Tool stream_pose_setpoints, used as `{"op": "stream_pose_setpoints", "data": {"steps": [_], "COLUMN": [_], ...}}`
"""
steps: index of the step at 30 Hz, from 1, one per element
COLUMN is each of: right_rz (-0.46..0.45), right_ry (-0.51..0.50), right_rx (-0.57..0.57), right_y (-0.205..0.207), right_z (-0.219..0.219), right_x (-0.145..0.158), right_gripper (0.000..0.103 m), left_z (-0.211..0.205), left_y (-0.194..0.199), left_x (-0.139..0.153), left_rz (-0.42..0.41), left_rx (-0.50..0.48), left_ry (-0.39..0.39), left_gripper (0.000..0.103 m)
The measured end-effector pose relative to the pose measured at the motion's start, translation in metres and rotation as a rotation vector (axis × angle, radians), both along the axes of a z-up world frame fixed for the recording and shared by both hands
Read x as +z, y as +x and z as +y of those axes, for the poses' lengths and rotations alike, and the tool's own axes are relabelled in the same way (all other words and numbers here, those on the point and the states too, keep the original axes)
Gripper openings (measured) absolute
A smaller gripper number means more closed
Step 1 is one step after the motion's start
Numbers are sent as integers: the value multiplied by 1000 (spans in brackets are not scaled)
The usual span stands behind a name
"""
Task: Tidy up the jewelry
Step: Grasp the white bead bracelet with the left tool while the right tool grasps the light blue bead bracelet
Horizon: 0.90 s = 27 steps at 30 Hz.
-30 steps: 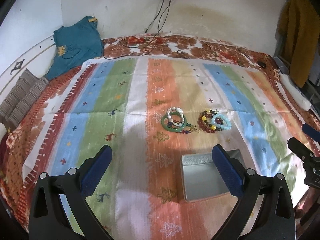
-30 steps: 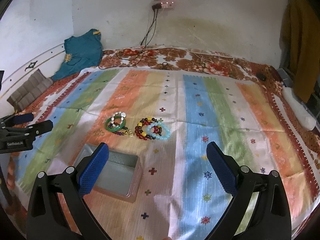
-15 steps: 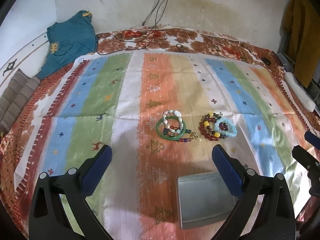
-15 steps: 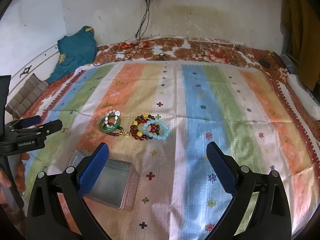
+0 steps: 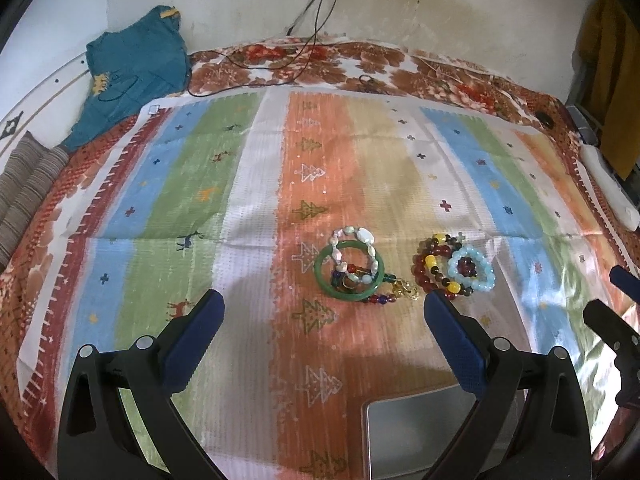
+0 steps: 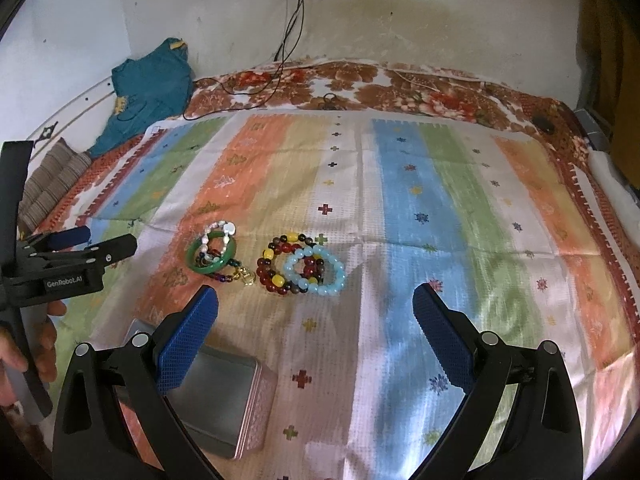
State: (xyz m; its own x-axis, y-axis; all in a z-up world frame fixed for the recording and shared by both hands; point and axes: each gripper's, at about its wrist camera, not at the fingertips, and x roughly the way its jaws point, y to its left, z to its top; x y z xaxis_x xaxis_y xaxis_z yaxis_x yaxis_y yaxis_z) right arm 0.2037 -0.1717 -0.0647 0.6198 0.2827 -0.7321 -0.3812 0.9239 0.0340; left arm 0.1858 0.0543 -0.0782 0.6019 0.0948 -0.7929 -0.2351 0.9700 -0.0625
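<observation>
~5 bracelets (image 5: 404,270), 1 tin (image 6: 224,400).

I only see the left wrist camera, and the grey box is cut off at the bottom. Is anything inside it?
Observer: The right wrist view shows more of the tin; the part that shows holds no jewelry.
Operator: What are its sides like?
Observer: Pinkish, with an embossed pattern.
Operator: Who's holding my gripper?
Observer: A hand grips the handle of the left gripper.
</observation>
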Motion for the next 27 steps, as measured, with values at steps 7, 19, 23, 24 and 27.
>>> {"op": "stream_pose_setpoints", "data": {"steps": [7, 19, 23, 24, 27], "right_rz": [30, 92, 113, 120, 153], "right_ry": [-33, -44, -65, -62, -55], "right_rx": [-8, -47, -43, -45, -63], "right_y": [21, 55, 65, 68, 76], "right_z": [6, 6, 10, 10, 10], "right_x": [-18, -43, -54, -57, -64], "right_gripper": [99, 99, 99, 99, 99], "left_z": [12, 24, 24, 24, 25], "left_y": [19, 52, 61, 64, 71], "left_x": [-12, -32, -39, -41, -49], "left_rz": [29, 89, 108, 114, 149], "left_rx": [10, 11, -2, -4, -13], "left_ry": [-38, -47, -39, -38, -55], "left_gripper": [97, 97, 97, 97, 97]}}
